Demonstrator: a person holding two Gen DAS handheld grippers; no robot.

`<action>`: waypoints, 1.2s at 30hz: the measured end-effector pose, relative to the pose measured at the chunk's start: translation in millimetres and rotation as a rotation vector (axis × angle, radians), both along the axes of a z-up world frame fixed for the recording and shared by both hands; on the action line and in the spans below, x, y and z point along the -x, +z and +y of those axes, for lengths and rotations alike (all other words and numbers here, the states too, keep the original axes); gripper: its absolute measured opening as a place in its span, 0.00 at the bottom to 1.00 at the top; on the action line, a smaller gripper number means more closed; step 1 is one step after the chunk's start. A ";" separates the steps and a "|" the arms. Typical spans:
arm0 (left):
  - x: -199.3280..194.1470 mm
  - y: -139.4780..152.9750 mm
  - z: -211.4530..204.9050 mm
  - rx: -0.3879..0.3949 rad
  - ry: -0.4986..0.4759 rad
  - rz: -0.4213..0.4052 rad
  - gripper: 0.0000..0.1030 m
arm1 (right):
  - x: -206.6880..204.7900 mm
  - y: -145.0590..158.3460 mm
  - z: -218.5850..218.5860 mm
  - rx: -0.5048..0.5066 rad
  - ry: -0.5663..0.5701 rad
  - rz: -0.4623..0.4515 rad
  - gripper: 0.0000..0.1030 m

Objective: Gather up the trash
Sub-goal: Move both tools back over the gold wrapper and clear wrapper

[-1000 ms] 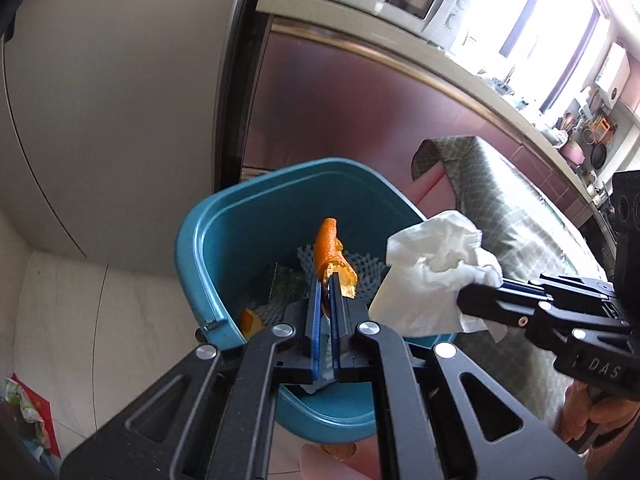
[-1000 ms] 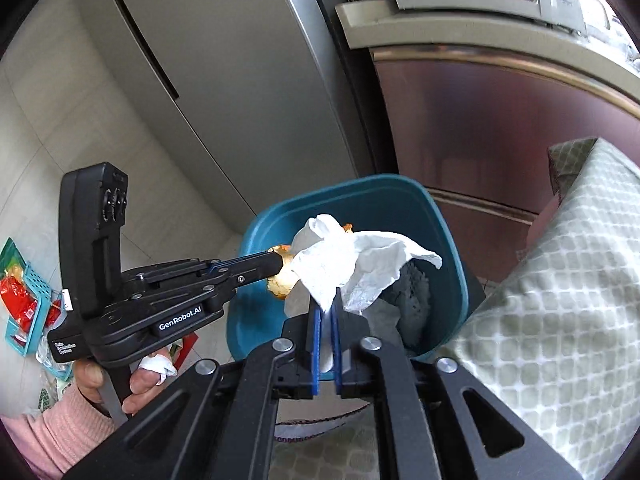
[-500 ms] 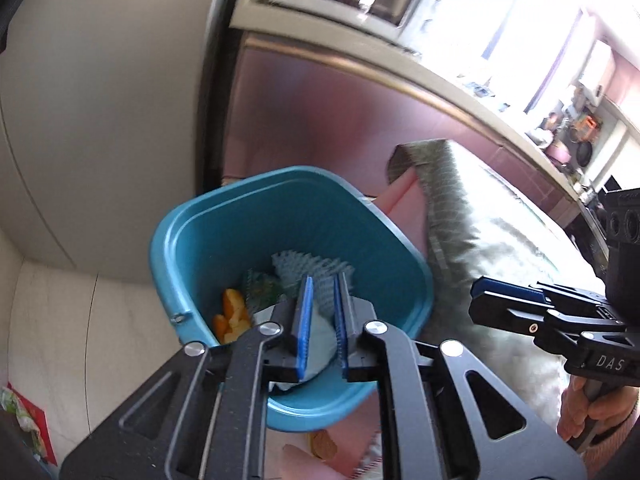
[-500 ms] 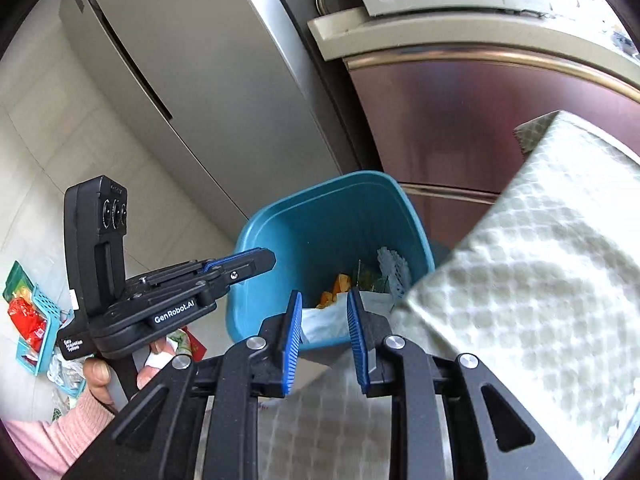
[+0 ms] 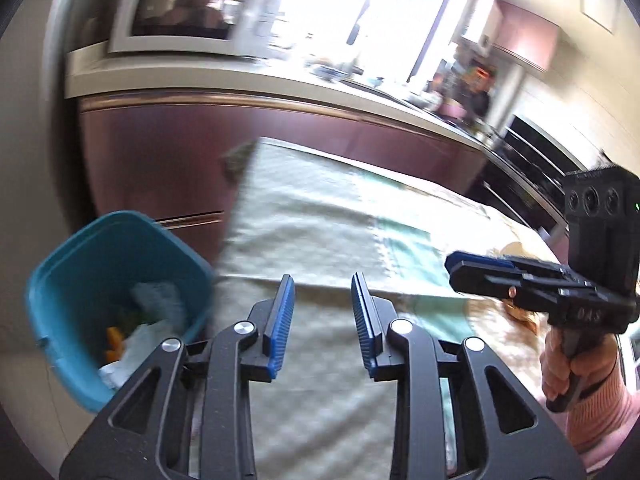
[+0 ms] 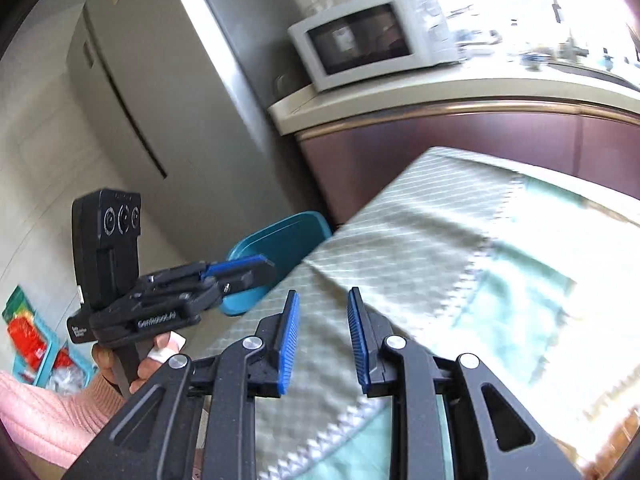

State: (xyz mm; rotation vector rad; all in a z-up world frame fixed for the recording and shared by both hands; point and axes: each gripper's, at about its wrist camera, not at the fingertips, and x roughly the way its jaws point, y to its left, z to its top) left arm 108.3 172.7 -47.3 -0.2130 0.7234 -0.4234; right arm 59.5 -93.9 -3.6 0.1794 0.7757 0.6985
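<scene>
The teal trash bin (image 5: 60,280) stands on the floor at the table's left end; in it lie an orange peel (image 5: 113,338), white tissue (image 5: 140,336) and grey netting. The bin's rim also shows in the right wrist view (image 6: 276,236). My left gripper (image 5: 322,312) is open and empty over the tablecloth, to the right of the bin. My right gripper (image 6: 322,328) is open and empty over the table. Something tan (image 5: 516,312) lies on the table behind the right gripper (image 5: 450,268), blurred.
A pale green checked tablecloth (image 5: 320,216) covers the table. Behind it runs a maroon counter (image 5: 168,148) with a white microwave (image 5: 180,16). A grey fridge (image 6: 160,92) stands at the left. A small basket with red packets (image 6: 28,336) sits on the floor.
Both grippers let go of the peel and the tissue into the bin, opened wider, and swung right and up from the bin to above the table.
</scene>
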 end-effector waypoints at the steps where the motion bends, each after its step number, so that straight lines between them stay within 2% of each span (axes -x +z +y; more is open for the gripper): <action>1: 0.5 1.2 -13.6 0.006 -0.034 0.001 0.29 | 6.3 1.9 -16.5 -0.005 -0.034 -0.005 0.23; 5: 2.3 0.3 -73.8 0.022 -0.169 0.014 0.31 | 28.9 1.6 -77.2 0.014 -0.181 -0.020 0.29; 10: 8.5 -7.1 -140.7 0.025 -0.332 0.055 0.36 | 50.5 -9.1 -148.1 0.018 -0.362 -0.004 0.29; 17: 16.3 -21.9 -214.6 -0.013 -0.464 0.100 0.39 | 73.3 -26.5 -226.4 0.018 -0.565 0.023 0.30; 25: 7.5 -33.0 -263.4 -0.024 -0.518 0.162 0.44 | 87.6 -41.6 -279.9 0.023 -0.699 0.050 0.39; 32: -1.9 -44.5 -285.8 -0.029 -0.516 0.231 0.48 | 84.7 -61.3 -297.2 -0.002 -0.712 0.101 0.48; 36: -7.7 -48.3 -292.5 -0.017 -0.513 0.261 0.49 | 80.2 -67.3 -299.1 -0.026 -0.697 0.116 0.49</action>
